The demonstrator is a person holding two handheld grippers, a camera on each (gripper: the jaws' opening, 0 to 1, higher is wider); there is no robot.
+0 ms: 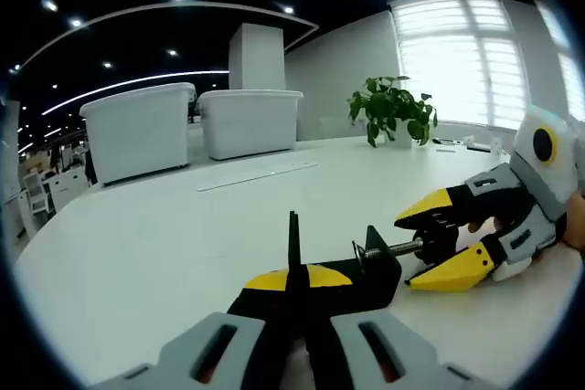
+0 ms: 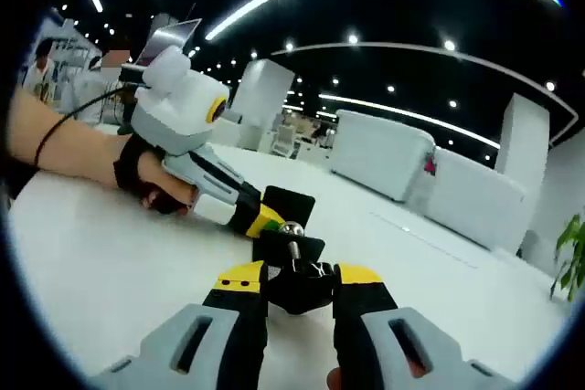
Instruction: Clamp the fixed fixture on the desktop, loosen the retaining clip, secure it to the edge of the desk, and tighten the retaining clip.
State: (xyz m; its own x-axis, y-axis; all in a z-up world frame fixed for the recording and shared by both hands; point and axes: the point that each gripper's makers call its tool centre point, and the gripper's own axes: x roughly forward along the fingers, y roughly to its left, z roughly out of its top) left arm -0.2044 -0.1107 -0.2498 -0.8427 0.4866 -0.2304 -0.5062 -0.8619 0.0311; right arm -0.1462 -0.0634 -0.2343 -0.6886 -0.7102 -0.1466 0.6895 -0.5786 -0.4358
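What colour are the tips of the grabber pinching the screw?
Yellow, on black jaws. The right gripper shows them best in the left gripper view, closed around the clamp's screw.

The black metal C-shaped clamp fixture (image 1: 366, 267) lay on the white worktop (image 1: 164, 244), its thin plate standing upright. Its silver threaded retaining screw (image 1: 395, 247) lay level, ending in a black knob. The screw's ball tip (image 2: 292, 228) showed shiny.

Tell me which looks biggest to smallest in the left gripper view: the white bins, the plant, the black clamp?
1. The two white bins, about alike in size.
2. The black clamp. It sits very near the camera, so this rank is unsure.
3. The plant, which is far off.
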